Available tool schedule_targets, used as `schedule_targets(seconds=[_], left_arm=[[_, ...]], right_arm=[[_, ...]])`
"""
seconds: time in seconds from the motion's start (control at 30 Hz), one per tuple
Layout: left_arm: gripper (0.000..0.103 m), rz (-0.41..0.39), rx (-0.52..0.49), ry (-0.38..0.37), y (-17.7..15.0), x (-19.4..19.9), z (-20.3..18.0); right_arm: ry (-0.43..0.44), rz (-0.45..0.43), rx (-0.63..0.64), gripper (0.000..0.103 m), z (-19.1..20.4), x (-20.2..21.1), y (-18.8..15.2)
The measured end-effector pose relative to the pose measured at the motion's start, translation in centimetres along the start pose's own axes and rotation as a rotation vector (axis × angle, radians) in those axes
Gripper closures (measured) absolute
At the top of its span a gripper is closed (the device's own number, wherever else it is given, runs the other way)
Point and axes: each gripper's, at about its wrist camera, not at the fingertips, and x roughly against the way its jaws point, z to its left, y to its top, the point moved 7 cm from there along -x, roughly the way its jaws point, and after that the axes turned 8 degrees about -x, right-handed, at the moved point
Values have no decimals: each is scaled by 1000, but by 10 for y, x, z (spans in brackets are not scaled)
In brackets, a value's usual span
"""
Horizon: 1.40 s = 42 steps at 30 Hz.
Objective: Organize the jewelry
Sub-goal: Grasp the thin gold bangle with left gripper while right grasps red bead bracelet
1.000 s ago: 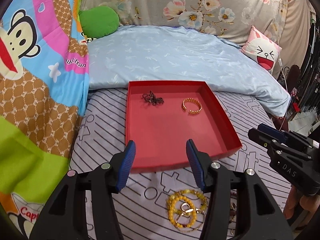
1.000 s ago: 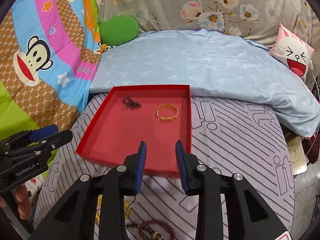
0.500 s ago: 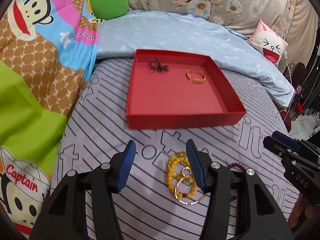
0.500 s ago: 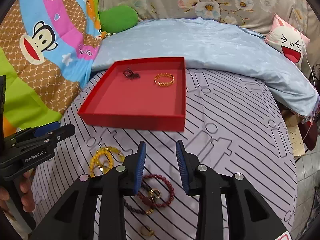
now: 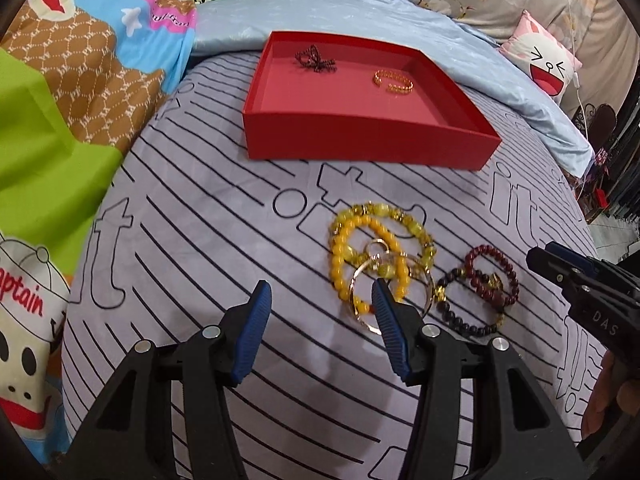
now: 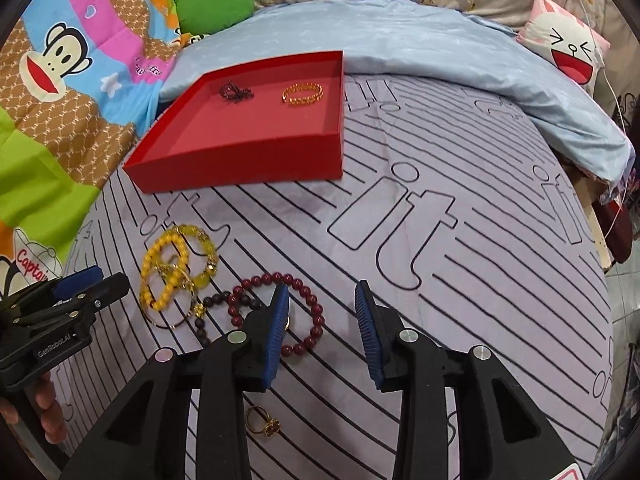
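A red tray (image 5: pixel 372 136) on the striped bedsheet holds a dark beaded piece (image 5: pixel 315 59) and a gold bracelet (image 5: pixel 394 82). In front of it lie yellow bead bracelets (image 5: pixel 372 248), a thin gold bangle (image 5: pixel 362 276), a dark red bead bracelet (image 5: pixel 492 276) and a black bead bracelet (image 5: pixel 460 312). My left gripper (image 5: pixel 320 286) hovers open just left of the yellow pile, its right finger overlapping the bangle. My right gripper (image 6: pixel 321 286) is open above the dark red bracelet (image 6: pixel 308 292), with nothing gripped. A gold ring (image 6: pixel 264 426) lies under its left finger.
A light blue quilt (image 6: pixel 440 52) is bunched behind the tray. A cartoon blanket (image 5: pixel 80 80) rises on the left, with a green cushion (image 6: pixel 216 6) and a pink pillow (image 6: pixel 568 48) at the back. The bed edge drops off at right.
Both grippers dropped and pulled back from the tray, which now sits farther off. The loose bracelets on the sheet have come up to the fingertips. The right jaws stand slightly wider.
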Motion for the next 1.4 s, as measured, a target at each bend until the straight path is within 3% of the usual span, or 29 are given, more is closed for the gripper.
schedule_targets(seconds=[0.43,0.63,0.97,1.03,1.13,1.4], left_arm=[[54,10,5,-19,-9,-12,-9],[55,13,-1,-22,-11,-18,-13],[82,4,2,-91,-7,-20,-20],[85,4,-2,-96,-6,-20,-21],[98,-5,-9,-97,-4,-17,-21],[99,-15,2,-109,-3,-8,-18]], right_arm=[[-6,35,6,69,-2,-20,-8],[0,57,10,77,-1,-27,-14],[4,49,13,94,-2,-28,-14],[4,48,15,94,-2,-28,-13],[13,50,13,95,-1,-28,-14],[40,49,-1,95,-1,-21,-16]])
